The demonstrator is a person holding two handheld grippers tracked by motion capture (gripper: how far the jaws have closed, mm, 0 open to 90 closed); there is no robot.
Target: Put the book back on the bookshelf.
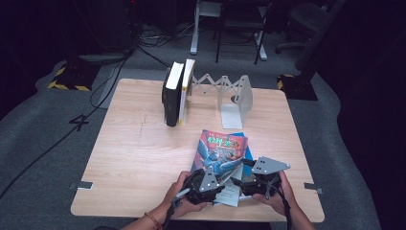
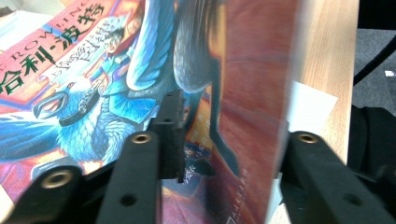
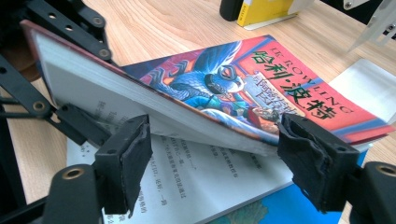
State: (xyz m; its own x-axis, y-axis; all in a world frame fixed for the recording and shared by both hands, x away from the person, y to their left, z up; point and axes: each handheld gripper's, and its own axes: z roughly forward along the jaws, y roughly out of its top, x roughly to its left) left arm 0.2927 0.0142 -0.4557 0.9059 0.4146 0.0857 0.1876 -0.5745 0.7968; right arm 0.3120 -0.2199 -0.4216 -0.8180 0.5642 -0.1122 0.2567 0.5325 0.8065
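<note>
The left gripper (image 1: 203, 184) has its jaws clamped across the near edge of the colourful book (image 1: 221, 152), tilting it off the counter (image 1: 139, 158). The right gripper (image 1: 261, 181) waits with wide jaws around its open pages (image 3: 196, 172), gripping nothing. With only that edge pinched, the book could slip or sag, creasing the pages before reaching the upright books (image 1: 178, 91) at the far side.

Top book (image 1: 221, 149) lies on another (near edge), behind stand two upright books (image 1: 178, 91).

Two upright books (image 1: 175, 93), one colourful paperback (image 1: 221, 151), one folding bookend (image 1: 235, 98), one table (image 1: 134, 153).
</note>
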